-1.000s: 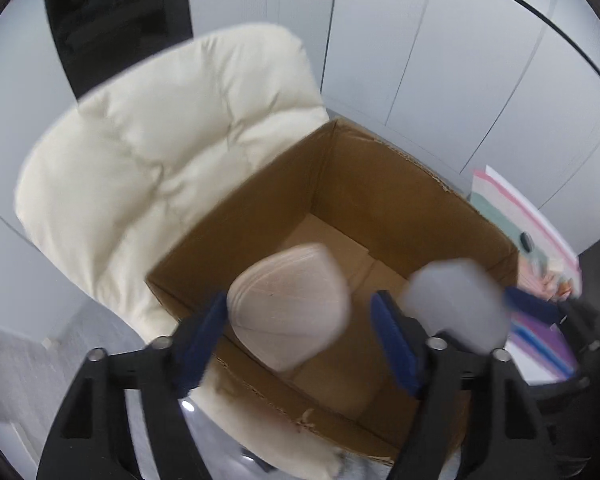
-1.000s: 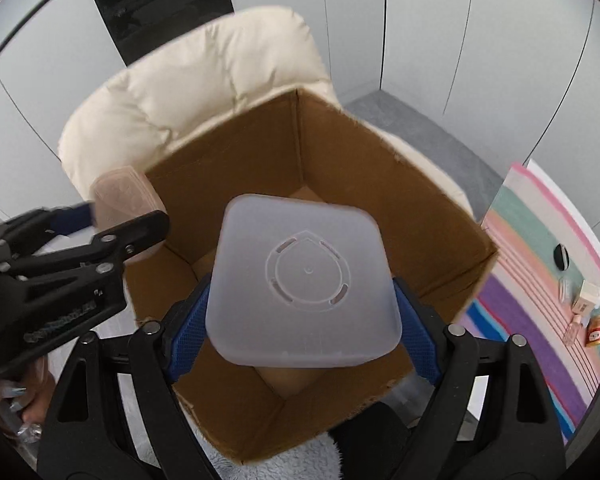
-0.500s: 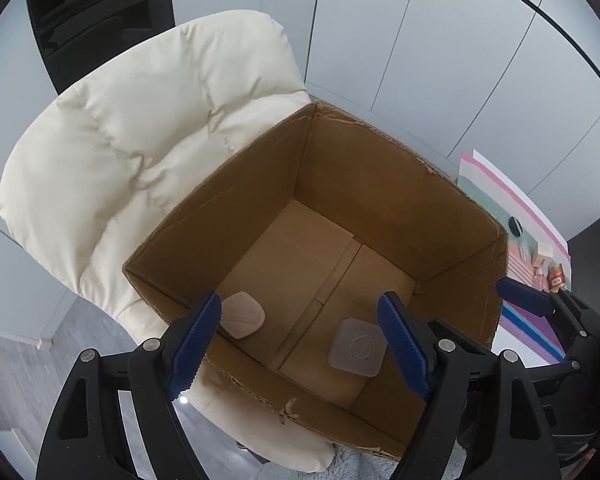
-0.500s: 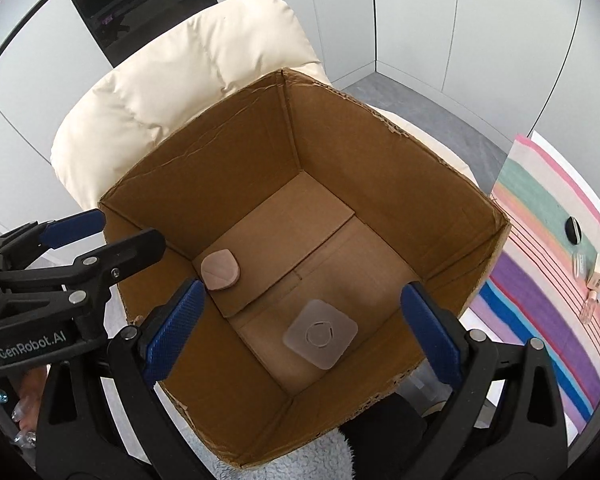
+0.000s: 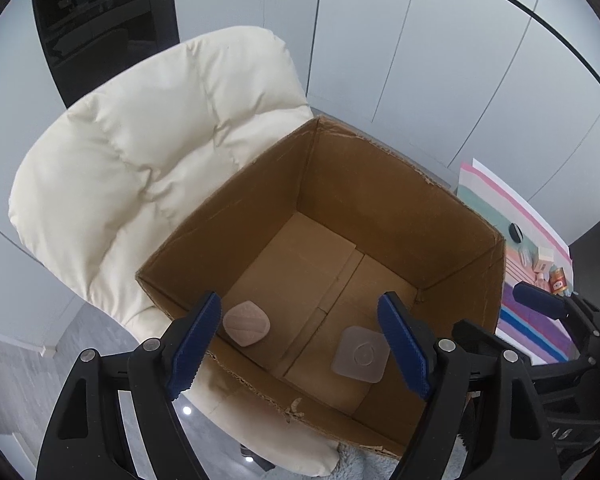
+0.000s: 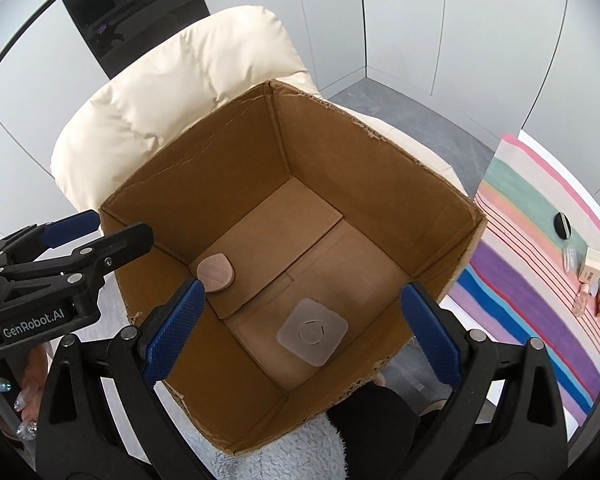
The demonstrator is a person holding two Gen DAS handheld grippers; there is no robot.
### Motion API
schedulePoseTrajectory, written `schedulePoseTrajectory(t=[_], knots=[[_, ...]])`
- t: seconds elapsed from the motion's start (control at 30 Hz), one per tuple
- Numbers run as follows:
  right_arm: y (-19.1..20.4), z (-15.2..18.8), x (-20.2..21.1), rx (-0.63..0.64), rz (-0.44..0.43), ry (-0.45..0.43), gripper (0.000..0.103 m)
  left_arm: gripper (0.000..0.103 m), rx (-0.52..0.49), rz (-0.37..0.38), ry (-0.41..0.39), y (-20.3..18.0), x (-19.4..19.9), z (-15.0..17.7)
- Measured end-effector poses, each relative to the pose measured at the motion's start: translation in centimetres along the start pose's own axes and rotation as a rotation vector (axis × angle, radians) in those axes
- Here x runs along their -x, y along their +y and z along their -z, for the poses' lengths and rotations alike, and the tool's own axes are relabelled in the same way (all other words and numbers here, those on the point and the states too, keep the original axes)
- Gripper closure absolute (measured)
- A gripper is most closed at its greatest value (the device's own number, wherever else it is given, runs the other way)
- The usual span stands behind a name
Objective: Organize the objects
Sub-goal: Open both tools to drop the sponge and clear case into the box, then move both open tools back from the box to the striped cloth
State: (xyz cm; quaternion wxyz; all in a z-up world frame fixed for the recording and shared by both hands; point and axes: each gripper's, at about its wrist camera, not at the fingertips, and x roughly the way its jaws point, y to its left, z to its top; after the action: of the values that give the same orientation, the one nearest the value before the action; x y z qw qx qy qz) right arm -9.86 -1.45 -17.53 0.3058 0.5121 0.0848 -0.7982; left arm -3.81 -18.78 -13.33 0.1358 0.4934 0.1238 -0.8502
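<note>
An open cardboard box [image 5: 380, 184] [image 6: 204, 168] rests on a cream padded chair [image 5: 148, 152] [image 6: 188, 72]. On the box floor lie a pink rounded container [image 5: 246, 323] [image 6: 216, 271] at the left and a frosted square container [image 5: 361, 354] [image 6: 312, 331] to its right. My left gripper [image 5: 300, 344] hangs open above the box's near rim, nothing between its blue pads. My right gripper [image 6: 300, 336] is also open and empty, high over the box. The left gripper [image 6: 76, 240] shows at the left edge of the right wrist view.
A striped mat [image 6: 540, 264] [image 5: 532, 280] lies to the right of the box, with small bottles and boxes [image 6: 592, 280] and a dark round item [image 6: 562, 225] on it. White cabinet panels stand behind. A fluffy blue fabric [image 6: 284, 452] lies below the box's near edge. A hand [image 6: 16, 400] is at lower left.
Both grippers have let go: the pink container and the frosted square container dropped from the jaws to the box floor. The jaws stand wider, most of all the right one.
</note>
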Motion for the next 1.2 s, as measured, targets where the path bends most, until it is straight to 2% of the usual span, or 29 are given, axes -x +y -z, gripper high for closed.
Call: schedulePoseTrajectory(t=[0.1, 0.43, 0.63, 0.73, 0.87, 1.2], knots=[[-0.4, -0.1, 0.9, -0.018, -0.013, -0.012, 0.003, 0.021, -0.030, -0.029, -0.006, -0.1, 0.8, 0.3], [-0.5, 1.1, 4.1, -0.036, -0.002, -0.047, 0.003, 0.021, -0.074, -0.005, 0.005, -1.1, 3.5, 2.7], [-0.5, 3.1, 6.0, -0.047, -0.001, -0.054, 0.003, 0.021, -0.084, 0.030, 0.036, -1.6, 4.8, 5.3], [-0.4, 4.5, 6.5, -0.050, 0.000, -0.040, 0.003, 0.021, -0.104, 0.013, 0.061, -1.9, 5.2, 6.7], [0.5, 6.4, 6.8, -0.019, 0.009, 0.001, 0.003, 0.021, -0.094, 0.026, 0.083, -1.9, 5.8, 8.1], [0.7, 8.5, 7.4, -0.015, 0.001, 0.010, 0.003, 0.021, -0.092, 0.022, 0.060, -2.5, 5.8, 7.9]])
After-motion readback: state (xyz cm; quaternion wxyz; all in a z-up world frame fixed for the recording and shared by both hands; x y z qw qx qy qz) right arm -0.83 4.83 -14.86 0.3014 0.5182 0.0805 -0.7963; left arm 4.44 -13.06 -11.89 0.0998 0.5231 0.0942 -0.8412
